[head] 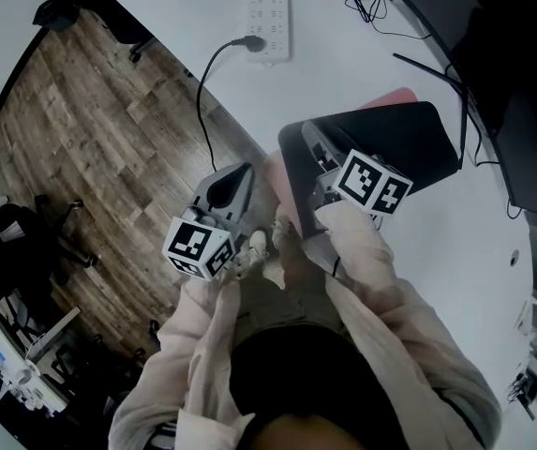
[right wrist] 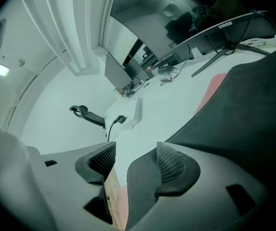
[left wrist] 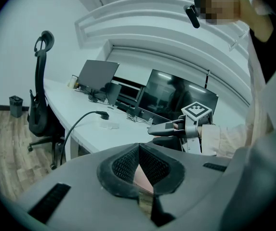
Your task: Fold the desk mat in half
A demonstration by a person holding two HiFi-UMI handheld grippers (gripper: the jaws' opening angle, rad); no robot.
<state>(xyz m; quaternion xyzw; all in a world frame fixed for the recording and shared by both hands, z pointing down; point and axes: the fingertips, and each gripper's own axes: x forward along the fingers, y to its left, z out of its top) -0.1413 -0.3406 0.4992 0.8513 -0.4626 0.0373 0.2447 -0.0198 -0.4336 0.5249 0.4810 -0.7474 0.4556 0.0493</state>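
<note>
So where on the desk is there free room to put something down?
Bare desk between the power strip and the mat, and right of the mat toward the near edge. Crowded by the cables and the monitor.

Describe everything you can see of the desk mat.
The desk mat is a thin sheet, dark on one face, pink on the other. It appears doubled over on the white desk, dark face up, pink showing along its far edge and near-left side. The right claw stands open at its near edge, not gripping it. The left claw is shut by the pink side; whether it pinches the mat is unclear.
</note>
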